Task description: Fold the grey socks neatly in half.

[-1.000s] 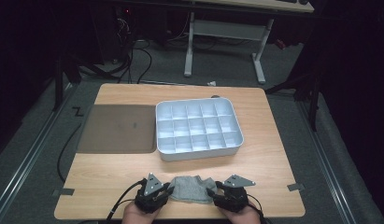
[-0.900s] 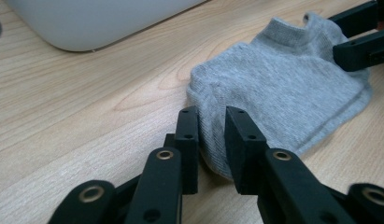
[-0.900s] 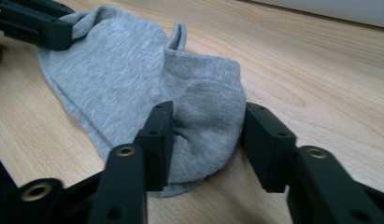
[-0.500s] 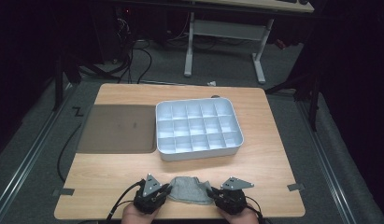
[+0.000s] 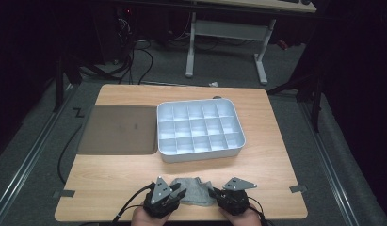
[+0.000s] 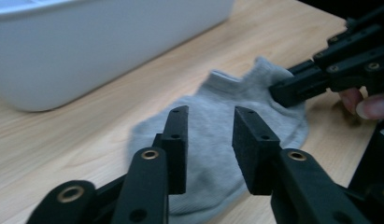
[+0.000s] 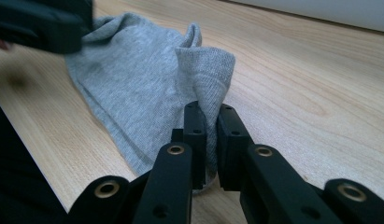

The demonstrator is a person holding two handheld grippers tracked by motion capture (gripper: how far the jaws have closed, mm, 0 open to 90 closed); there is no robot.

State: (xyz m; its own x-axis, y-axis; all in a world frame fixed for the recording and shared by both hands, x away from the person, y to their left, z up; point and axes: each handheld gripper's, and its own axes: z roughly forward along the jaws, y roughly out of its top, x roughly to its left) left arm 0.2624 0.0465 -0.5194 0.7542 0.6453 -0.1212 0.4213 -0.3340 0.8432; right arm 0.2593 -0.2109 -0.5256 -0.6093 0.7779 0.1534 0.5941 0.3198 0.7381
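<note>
The right gripper (image 7: 207, 109) is being held pinched on a raised fold at the edge of the grey ankle sock (image 7: 133, 79); its jaws have just been closing, and cloth is being pressed between them. The left gripper (image 6: 209, 119) is being held spread above the middle of the same sock (image 6: 217, 121); its jaws have just been opening, and nothing is being gripped, although the cloth lies below and beyond the gap. In the high view the sock (image 5: 193, 190) is being kept flat on the wooden table (image 5: 276, 160), at its near edge, between the left gripper (image 5: 179, 195) and the right gripper (image 5: 214, 194), and well short of the white compartment tray (image 5: 200, 153). A dark mat (image 5: 118, 129) is lying just beside the tray, on its left.

Judged from this, the grasp is being passed to the right side: one edge is being secured while the other side is being released, probably for a new hold before folding or lifting.

Compared with the earlier frames, the sock is being shown bunched slightly narrower, and the left gripper is being shown shifted a little toward the tray; tray and mat are being shown unmoved.
</note>
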